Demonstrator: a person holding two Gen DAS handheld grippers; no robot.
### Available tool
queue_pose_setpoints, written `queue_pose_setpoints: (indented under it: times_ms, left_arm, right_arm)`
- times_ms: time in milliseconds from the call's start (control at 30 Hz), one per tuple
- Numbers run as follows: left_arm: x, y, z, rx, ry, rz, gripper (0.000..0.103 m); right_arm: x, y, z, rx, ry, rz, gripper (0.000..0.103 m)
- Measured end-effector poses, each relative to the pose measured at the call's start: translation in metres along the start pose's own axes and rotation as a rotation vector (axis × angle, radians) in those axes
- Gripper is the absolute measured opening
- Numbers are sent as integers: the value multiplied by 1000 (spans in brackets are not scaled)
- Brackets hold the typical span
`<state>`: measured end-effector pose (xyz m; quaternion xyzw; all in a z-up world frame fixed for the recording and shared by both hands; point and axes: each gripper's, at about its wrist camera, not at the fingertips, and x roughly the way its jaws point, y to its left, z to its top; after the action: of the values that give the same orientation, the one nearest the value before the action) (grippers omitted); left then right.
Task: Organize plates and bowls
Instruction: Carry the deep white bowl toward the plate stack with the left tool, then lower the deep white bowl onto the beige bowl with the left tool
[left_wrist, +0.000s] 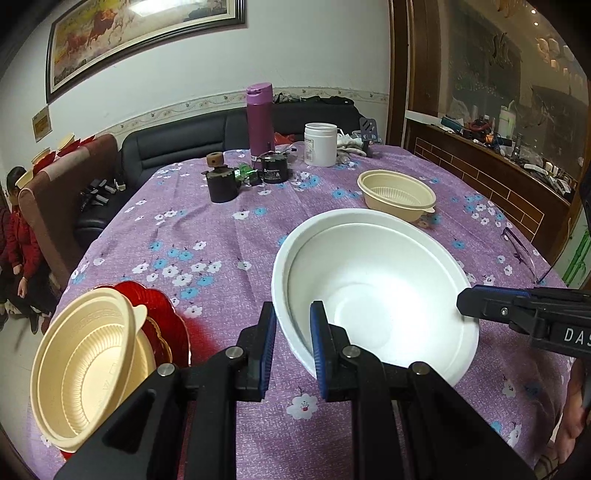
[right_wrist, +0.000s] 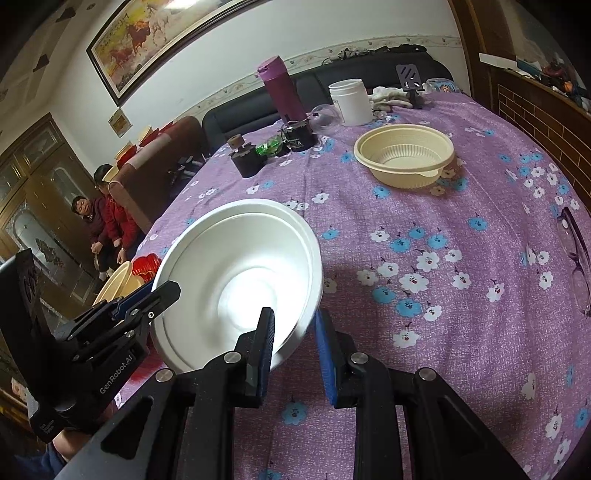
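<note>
A large white bowl (left_wrist: 373, 291) is held tilted above the purple flowered tablecloth (left_wrist: 207, 236). My left gripper (left_wrist: 293, 350) straddles its near-left rim, one finger inside and one outside. My right gripper (right_wrist: 293, 354) straddles the opposite rim of the white bowl (right_wrist: 240, 280) and shows at the right of the left wrist view (left_wrist: 480, 306). A cream ribbed bowl (left_wrist: 85, 365) rests tilted on a red plate (left_wrist: 166, 314) at the table's near-left edge. A second cream bowl (left_wrist: 397, 194) stands farther back; it also shows in the right wrist view (right_wrist: 404, 155).
At the far end of the table stand a purple flask (left_wrist: 260, 118), a white jar (left_wrist: 320, 144), two dark round objects (left_wrist: 221, 182) and gloves. Glasses (right_wrist: 576, 258) lie near the right edge. A black sofa (left_wrist: 177, 144) and seated people (right_wrist: 107, 221) are beyond the table.
</note>
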<state>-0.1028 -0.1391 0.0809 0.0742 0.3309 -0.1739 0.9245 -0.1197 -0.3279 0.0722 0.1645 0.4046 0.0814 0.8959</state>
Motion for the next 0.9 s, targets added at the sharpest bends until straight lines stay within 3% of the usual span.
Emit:
queue_pose_setpoints:
  times_ms: [467, 733, 900]
  left_arm:
    - [-34, 28, 4, -45, -51, 20, 23]
    - [-76, 74, 5, -123, -104, 54, 27]
    - [-96, 106, 1, -165, -130, 117, 27]
  right_arm:
    - [-8, 27, 12, -42, -15, 51, 25]
    - [-13, 79, 26, -122, -25, 144, 25]
    - [-9, 117, 29, -177, -22, 198, 25]
